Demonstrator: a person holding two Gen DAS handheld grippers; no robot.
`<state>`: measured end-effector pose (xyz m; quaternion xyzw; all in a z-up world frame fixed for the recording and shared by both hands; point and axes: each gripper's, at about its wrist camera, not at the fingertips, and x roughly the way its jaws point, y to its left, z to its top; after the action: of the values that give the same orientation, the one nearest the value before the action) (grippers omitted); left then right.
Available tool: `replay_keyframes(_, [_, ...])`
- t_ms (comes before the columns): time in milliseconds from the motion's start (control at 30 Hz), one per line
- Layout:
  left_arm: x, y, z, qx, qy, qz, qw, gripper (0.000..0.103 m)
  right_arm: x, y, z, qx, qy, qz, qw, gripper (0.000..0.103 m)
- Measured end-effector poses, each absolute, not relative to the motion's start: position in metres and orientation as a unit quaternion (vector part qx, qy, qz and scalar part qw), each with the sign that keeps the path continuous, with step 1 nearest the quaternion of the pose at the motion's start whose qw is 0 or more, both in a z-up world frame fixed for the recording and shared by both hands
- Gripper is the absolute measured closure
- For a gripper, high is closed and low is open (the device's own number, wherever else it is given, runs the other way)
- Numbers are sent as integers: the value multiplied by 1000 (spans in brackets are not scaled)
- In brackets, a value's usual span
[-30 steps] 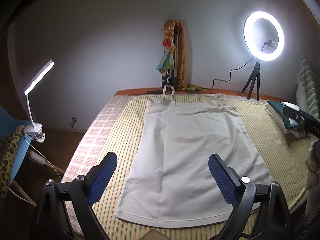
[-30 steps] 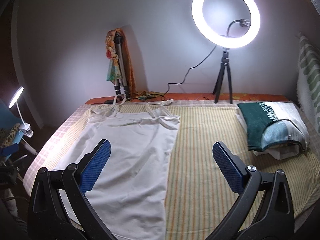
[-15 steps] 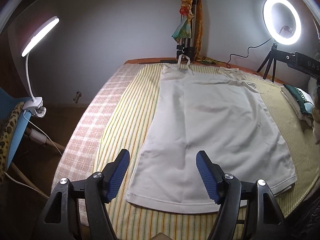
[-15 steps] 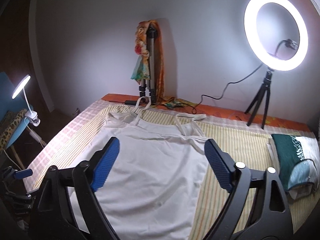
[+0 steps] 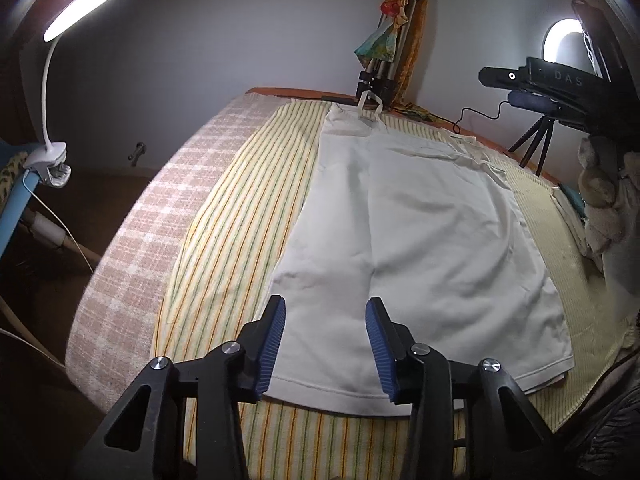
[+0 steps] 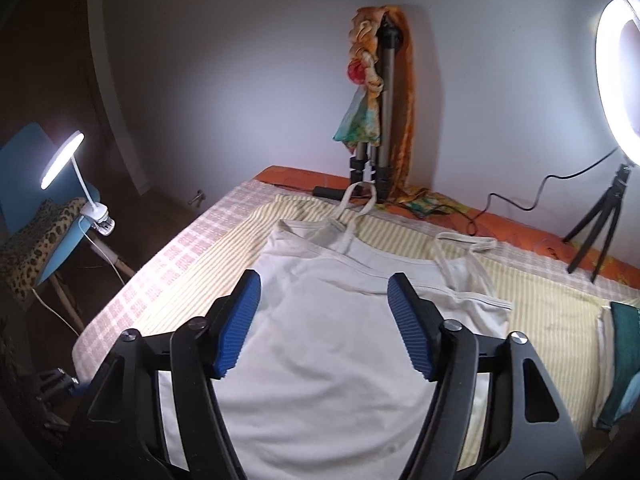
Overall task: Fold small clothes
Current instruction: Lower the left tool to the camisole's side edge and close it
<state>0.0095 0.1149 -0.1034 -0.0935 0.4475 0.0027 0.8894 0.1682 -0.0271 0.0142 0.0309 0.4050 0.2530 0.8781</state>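
A white strappy top (image 5: 416, 232) lies flat on the striped cloth (image 5: 248, 216) over the bed, straps toward the wall. My left gripper (image 5: 326, 332) is open and empty, low over the top's hem at its near left corner. My right gripper (image 6: 324, 308) is open and empty above the upper part of the top (image 6: 340, 344), short of the neckline and straps (image 6: 464, 240). The right gripper's body also shows at the right edge of the left wrist view (image 5: 560, 84).
A folded green and white stack of clothes (image 6: 620, 356) lies at the bed's right side. A tripod draped with scarves (image 6: 380, 120) and a ring light on a small tripod (image 6: 616, 80) stand by the wall. A clip lamp (image 5: 52, 80) and blue chair (image 6: 36, 208) stand left of the bed.
Both grippers have moved forward and lower over the white top. The left one has narrowed its opening and come down to the hem; the right one has swung left toward the neckline.
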Motion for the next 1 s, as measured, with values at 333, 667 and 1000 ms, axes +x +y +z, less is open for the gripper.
replay_keyframes(333, [10,135,-129,-156,484,-13,861,65,221,29,-15,47,454,299,838,37])
replay_keyframes(667, [13,153,-145,-177,501,1,847,66,262,91,-57,60,518,318,792,37])
replay_keyframes(1000, [19,157,-152,-182,507,-4,843,76,298,122,-99,70,565,301,765,43])
